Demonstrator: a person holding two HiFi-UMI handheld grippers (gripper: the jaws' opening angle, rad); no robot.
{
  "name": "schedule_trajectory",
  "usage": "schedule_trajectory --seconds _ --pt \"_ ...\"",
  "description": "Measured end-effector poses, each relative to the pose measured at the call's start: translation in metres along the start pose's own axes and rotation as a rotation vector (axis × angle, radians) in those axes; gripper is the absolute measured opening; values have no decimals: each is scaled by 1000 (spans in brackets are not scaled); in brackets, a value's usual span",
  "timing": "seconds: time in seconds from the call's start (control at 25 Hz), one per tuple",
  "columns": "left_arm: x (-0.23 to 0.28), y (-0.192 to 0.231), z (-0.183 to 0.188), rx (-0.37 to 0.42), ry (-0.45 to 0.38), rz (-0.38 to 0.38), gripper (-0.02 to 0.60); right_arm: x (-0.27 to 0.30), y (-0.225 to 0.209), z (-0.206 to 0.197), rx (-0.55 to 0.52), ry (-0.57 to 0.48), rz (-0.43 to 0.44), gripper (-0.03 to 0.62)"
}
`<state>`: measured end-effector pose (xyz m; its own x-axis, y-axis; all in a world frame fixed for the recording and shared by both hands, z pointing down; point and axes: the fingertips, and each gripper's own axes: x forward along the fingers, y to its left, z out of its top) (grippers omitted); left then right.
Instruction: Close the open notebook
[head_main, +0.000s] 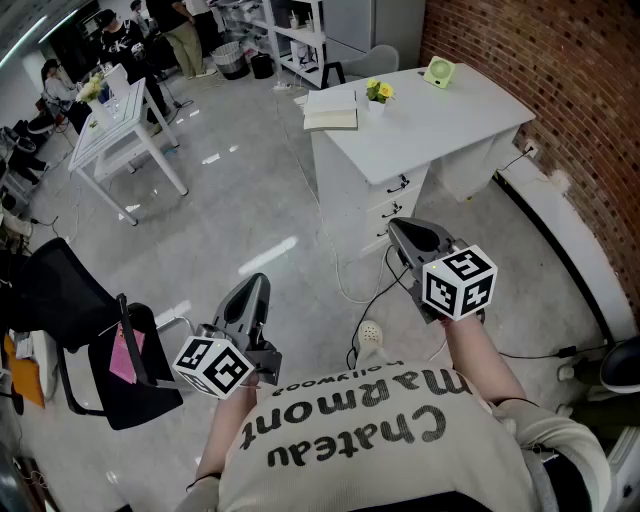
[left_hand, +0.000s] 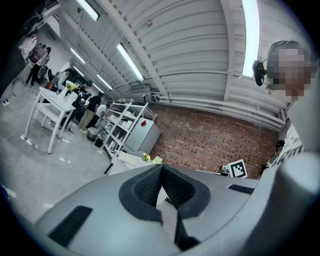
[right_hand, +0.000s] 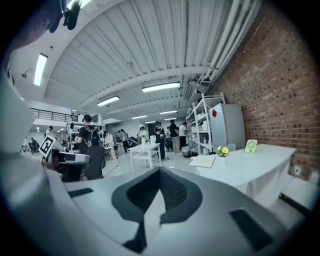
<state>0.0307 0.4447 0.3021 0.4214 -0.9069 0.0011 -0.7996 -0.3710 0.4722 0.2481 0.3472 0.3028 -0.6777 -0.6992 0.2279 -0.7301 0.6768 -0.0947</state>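
The open notebook (head_main: 331, 108) lies on the far left end of a white desk (head_main: 450, 115), well ahead of both grippers. In the right gripper view the notebook (right_hand: 204, 161) shows as a pale slab at the desk's near corner. My left gripper (head_main: 258, 282) is held low over the floor, shut and empty. My right gripper (head_main: 398, 225) is in front of the desk's drawers, also shut with nothing in it. In each gripper view the jaws meet at the tip, both in the left gripper (left_hand: 161, 168) and the right gripper (right_hand: 160, 171).
A small pot of yellow flowers (head_main: 378, 92) and a green clock (head_main: 438, 72) stand on the desk. A black chair (head_main: 90, 340) is at my left, cables (head_main: 365, 300) trail on the floor, a brick wall (head_main: 560, 90) runs along the right. People stand at tables (head_main: 120, 110) far back.
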Motion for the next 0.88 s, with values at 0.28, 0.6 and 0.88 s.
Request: schedule_trajectory --seconds 0.28,0.6,0.88 --pt "19 12 0 -9 8 12 0 22 -11 -5 6 26 18 3" --pt "72 37 -8 -60 22 27 0 69 -44 -16 53 70 66 3" --pt "150 50 -6 -34 59 16 0 122 -93 0 86 63 123 3"
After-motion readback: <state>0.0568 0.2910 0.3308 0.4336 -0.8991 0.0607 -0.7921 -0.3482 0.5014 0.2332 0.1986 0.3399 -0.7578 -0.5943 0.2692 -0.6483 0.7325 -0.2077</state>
